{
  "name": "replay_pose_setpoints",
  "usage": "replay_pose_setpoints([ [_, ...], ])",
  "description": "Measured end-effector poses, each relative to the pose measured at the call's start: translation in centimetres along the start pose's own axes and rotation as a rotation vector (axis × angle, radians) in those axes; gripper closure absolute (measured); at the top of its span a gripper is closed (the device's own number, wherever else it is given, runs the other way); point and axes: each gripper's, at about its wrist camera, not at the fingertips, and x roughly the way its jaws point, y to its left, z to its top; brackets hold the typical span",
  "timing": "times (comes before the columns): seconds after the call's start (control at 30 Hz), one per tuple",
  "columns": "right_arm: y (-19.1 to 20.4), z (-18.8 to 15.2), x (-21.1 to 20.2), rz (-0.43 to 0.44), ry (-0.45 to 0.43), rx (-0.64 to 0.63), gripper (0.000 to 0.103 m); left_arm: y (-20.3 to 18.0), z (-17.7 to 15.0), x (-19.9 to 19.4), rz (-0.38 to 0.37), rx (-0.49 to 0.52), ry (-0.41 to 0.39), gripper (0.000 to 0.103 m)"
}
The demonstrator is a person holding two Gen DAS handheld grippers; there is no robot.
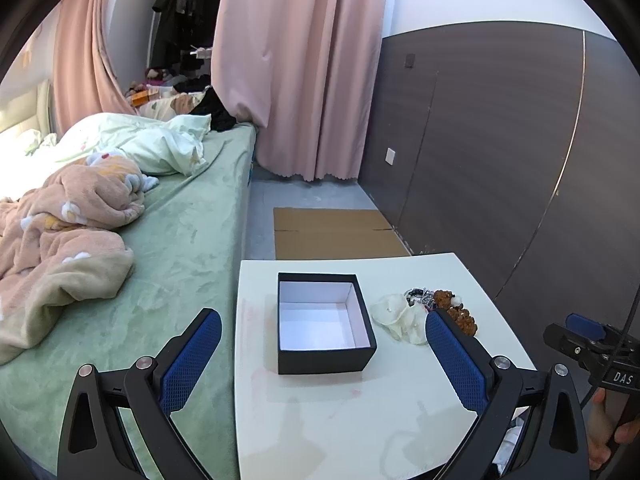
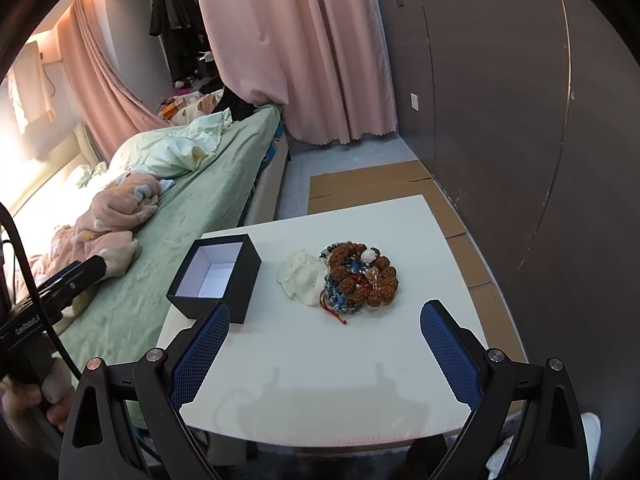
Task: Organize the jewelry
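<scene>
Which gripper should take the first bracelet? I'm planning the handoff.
Right, probably. The right gripper points at the bracelet pile, jaws open, nothing between. The left gripper faces the empty black box, the pile off to its side.

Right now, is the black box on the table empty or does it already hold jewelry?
Empty. The black box shows only bare white lining; the jewelry pile lies on the table beside it.
</scene>
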Motion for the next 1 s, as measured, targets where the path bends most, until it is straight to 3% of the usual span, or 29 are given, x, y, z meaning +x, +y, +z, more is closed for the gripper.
replay_pose_setpoints([
  [0.67,-5.5,2.4,2.7,-0.005,0.051,0.189,0.006,-3.7,1.0,4.7,-0.105,0.057,0.062,0.002],
  [0.9,-7.9,2.9,3.9,0.015,0.065,0.279,0.007,-6.3,0.8,7.0,-0.166,0.106,0.103,0.013],
  [1.0,-8.8,3.0,4.4,0.034,0.076,0.329,0.014,-7.3,0.8,8.1,-0.19,0.115,0.124,0.019],
])
